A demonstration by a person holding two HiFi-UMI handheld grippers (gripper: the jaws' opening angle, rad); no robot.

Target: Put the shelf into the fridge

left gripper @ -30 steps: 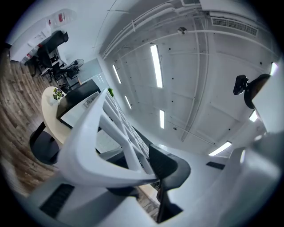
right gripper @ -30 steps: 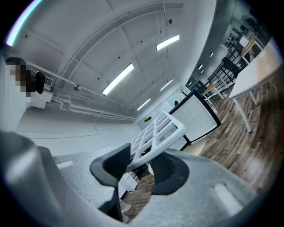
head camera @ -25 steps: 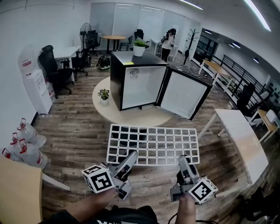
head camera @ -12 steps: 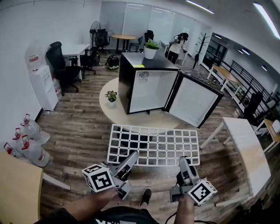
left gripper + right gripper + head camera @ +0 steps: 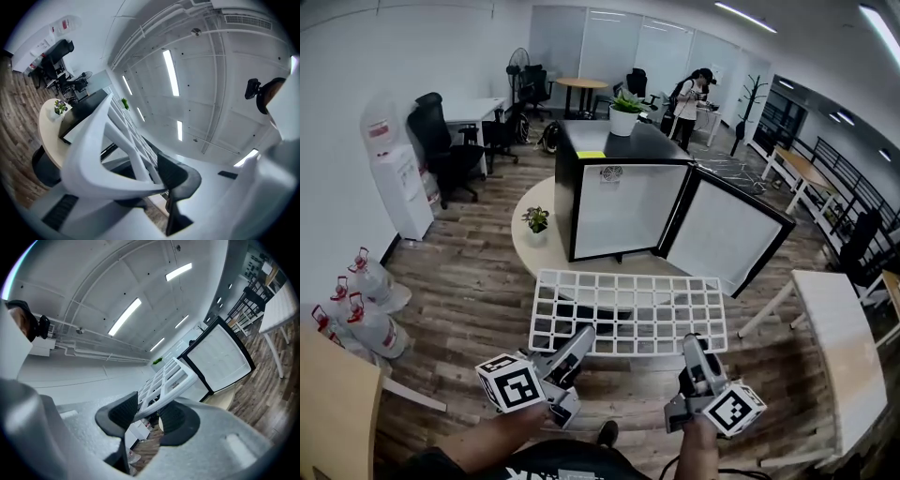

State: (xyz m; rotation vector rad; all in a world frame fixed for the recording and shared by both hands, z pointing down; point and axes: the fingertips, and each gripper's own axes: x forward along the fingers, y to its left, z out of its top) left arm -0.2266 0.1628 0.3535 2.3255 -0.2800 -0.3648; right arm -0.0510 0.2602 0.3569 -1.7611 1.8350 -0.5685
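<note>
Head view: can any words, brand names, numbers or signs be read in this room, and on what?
Nothing can be read as text.
fridge: round emblem at its top front edge, too small to read.
yellow sticker on the fridge top: no legible print.
water dispenser: red label, blurred.
left gripper and right gripper: cubes with black-and-white square markers, patterns, not words.
shelf: plain white grid, no print.

The left hand-held gripper (image 5: 583, 332) and the right hand-held gripper (image 5: 694, 341) reach forward side by side, about level. Each is clamped on the near edge of the shelf (image 5: 628, 309), the left toward its left corner and the right toward its right. The left forearm (image 5: 483, 448) angles inward from the bottom of the head view. The right forearm (image 5: 700, 455) comes up nearly straight.
</note>
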